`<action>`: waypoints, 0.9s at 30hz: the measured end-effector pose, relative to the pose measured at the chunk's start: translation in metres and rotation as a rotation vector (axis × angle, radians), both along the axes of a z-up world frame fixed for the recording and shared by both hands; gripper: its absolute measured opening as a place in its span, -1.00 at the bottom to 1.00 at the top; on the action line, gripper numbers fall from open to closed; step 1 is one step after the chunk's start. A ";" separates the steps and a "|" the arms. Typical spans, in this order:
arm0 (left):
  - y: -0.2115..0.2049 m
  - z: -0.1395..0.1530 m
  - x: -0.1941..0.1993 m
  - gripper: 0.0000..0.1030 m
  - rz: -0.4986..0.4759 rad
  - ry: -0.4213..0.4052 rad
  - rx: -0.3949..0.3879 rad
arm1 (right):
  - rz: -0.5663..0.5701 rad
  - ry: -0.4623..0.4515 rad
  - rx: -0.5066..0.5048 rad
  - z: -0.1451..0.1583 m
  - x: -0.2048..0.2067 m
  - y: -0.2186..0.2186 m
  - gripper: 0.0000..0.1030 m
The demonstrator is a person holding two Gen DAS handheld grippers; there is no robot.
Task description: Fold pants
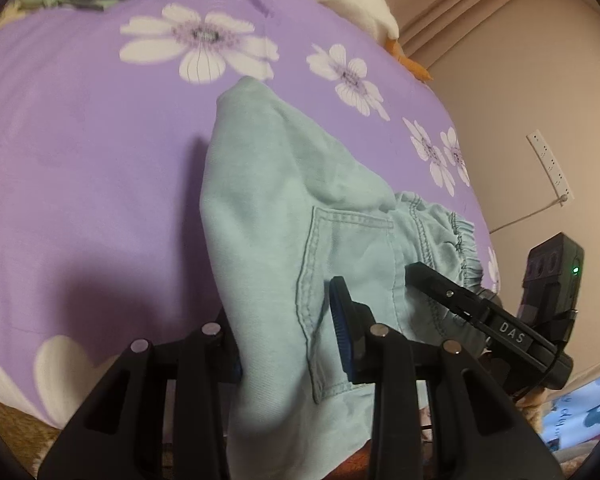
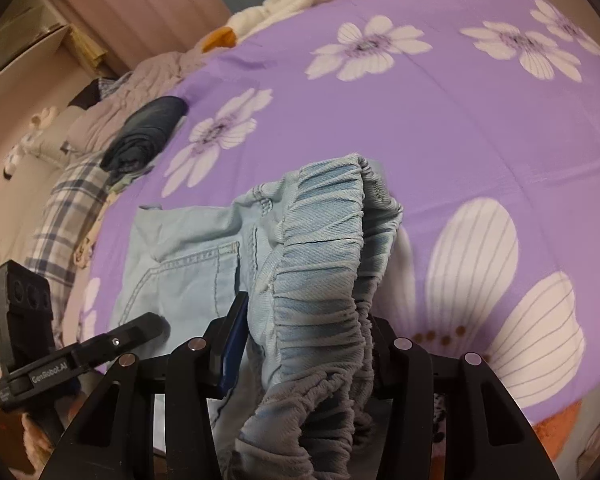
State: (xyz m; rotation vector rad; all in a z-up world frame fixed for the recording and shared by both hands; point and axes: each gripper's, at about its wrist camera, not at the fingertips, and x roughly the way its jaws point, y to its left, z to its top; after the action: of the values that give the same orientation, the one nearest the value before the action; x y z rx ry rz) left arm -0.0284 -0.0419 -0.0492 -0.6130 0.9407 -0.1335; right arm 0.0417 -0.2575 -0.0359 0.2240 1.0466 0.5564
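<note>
Light blue-green pants lie on a purple flowered bed sheet, one end reaching away from me. My left gripper is shut on the cloth beside the back pocket, and the fabric hides its left finger. In the right wrist view my right gripper is shut on the bunched elastic waistband, which stands lifted off the sheet. One of the right gripper's fingers shows over the waistband in the left wrist view. A finger of the left gripper shows at the pants' left edge in the right wrist view.
Dark folded clothes sit at the far side of the bed, next to a plaid cloth. A white plush toy with orange parts lies along the far edge. A power strip hangs on the beige wall.
</note>
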 end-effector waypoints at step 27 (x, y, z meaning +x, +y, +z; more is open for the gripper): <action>0.014 0.062 0.017 -0.36 0.017 -0.110 0.129 | 0.032 -0.118 0.013 0.052 0.017 0.023 -0.02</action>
State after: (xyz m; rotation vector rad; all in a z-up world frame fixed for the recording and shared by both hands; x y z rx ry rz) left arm -0.0111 -0.0281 0.0131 -0.4897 0.8305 -0.0899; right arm 0.0586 -0.2349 0.0164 0.1833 0.9334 0.5984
